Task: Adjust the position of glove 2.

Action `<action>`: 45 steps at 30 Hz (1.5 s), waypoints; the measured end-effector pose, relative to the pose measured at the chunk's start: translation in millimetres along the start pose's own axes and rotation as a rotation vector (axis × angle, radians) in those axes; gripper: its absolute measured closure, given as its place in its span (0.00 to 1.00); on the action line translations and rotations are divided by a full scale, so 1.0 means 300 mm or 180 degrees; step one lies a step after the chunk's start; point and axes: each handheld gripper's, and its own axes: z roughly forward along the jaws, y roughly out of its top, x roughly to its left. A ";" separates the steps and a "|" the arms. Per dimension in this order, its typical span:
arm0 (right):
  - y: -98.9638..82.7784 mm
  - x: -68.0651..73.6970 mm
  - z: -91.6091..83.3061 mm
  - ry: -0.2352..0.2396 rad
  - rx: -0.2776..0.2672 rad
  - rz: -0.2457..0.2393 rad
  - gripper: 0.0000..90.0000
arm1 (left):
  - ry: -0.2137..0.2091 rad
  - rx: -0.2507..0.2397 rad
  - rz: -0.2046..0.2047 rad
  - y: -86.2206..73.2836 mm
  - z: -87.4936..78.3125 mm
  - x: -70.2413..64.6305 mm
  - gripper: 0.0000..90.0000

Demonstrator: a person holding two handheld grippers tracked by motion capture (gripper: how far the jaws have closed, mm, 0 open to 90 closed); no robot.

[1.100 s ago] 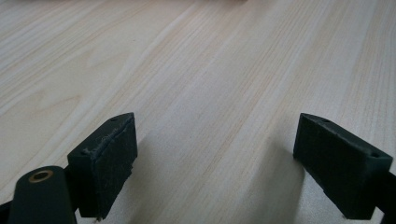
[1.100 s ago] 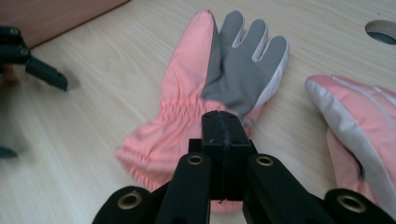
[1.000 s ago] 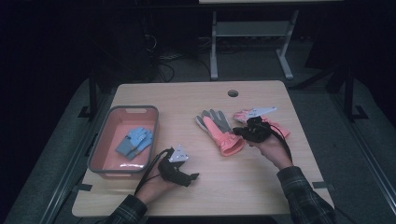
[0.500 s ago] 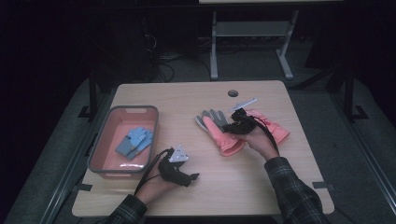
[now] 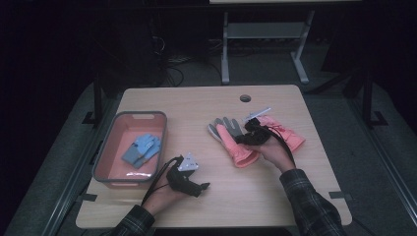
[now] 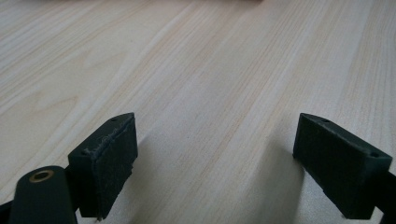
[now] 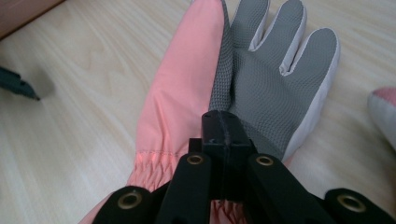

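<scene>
A pink glove with a grey palm (image 5: 230, 136) lies palm up near the middle of the table; in the right gripper view the glove (image 7: 261, 88) spreads out just beyond the jaws. My right gripper (image 5: 249, 134) hovers low over its cuff side, and the jaws (image 7: 225, 120) are pressed together with no fabric seen between them. A second pink glove (image 5: 286, 135) lies just right of the hand, its edge (image 7: 385, 108) at the frame's right. My left gripper (image 5: 198, 187) rests near the front edge, open (image 6: 215, 149) over bare wood.
A pink bin (image 5: 140, 114) sits at the table's left with blue gloves (image 5: 142, 149) inside. A round cable hole (image 5: 245, 98) lies at the back of the table (image 6: 210, 65). A metal stand (image 5: 265, 29) is on the floor beyond.
My right hand has moved left and slightly down, from over the right pink glove to the grey-palmed glove. The left hand has stayed put.
</scene>
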 end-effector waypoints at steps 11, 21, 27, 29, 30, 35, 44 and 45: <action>-0.083 0.020 -0.073 -0.0008 0.0010 -0.0096 1.00 | -0.0003 -0.0014 -0.0018 0.000 0.001 -0.001 0.14; -0.169 0.051 -0.144 -0.0003 0.0044 -0.0163 1.00 | -0.0003 -0.0015 -0.0018 0.000 0.001 -0.001 0.14; -0.226 0.078 -0.192 0.0027 0.0073 -0.0235 1.00 | -0.0005 -0.0016 -0.0024 0.000 0.002 -0.002 0.14; -0.244 0.083 -0.204 0.0037 0.0058 -0.0266 1.00 | 0.0003 -0.0010 -0.0002 0.001 0.001 0.000 0.14; -0.244 0.083 -0.204 0.0037 0.0058 -0.0266 1.00 | 0.0003 -0.0010 -0.0002 0.001 0.001 0.000 0.14; -0.298 0.096 -0.251 0.0052 0.0095 -0.0281 1.00 | 0.0002 -0.0024 -0.0024 0.000 0.002 -0.002 0.14; -0.287 0.088 -0.294 0.0018 -0.0088 -0.0236 1.00 | 0.0011 -0.0027 -0.0036 0.000 0.003 -0.004 0.14; -0.287 0.088 -0.294 0.0018 -0.0088 -0.0236 1.00 | 0.0011 -0.0027 -0.0036 0.000 0.003 -0.004 0.14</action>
